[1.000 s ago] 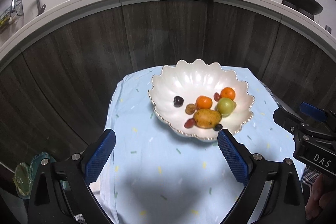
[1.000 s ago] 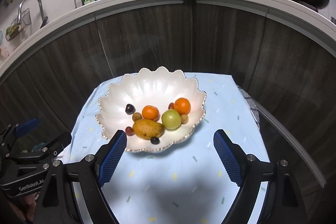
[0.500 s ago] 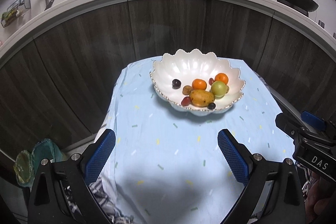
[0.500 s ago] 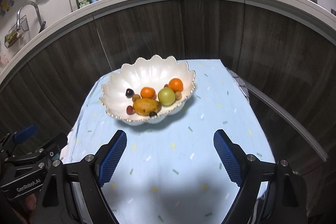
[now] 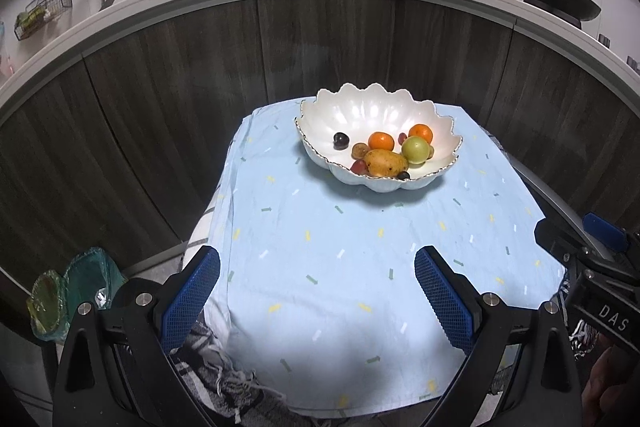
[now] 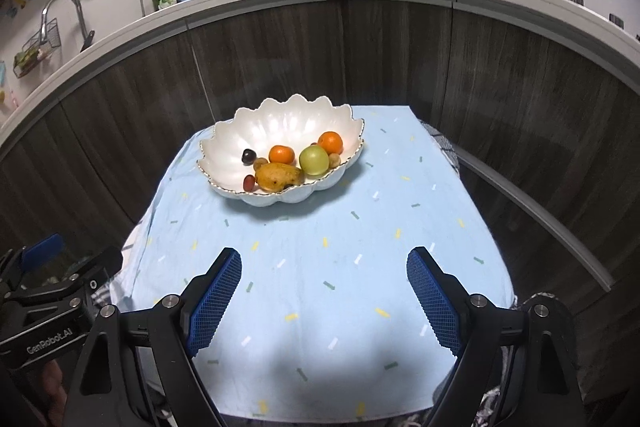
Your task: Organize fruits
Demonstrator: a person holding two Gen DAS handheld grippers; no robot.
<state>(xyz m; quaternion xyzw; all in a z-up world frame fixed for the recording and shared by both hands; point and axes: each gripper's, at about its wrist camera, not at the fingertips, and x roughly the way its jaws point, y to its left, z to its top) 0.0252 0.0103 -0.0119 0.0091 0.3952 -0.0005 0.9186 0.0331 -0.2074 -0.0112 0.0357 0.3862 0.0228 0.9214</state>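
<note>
Where scalloped, bowl (image 5: pixel 372 115) of fruit (image 5: pixel 385 163).

A white scalloped bowl (image 5: pixel 362 115) with a thin gilt rim sits on the far half of the cloth, toward 12 o'clock. Inside it, a yellow-brown mango (image 5: pixel 385 163) lies on its side at 6 o'clock, touching a green apple (image 5: pixel 415 149) at its 2 o'clock. Two oranges (image 5: pixel 381 141) rest behind them. A dark plum (image 5: pixel 341 139) sits apart at 9 o'clock.
</note>
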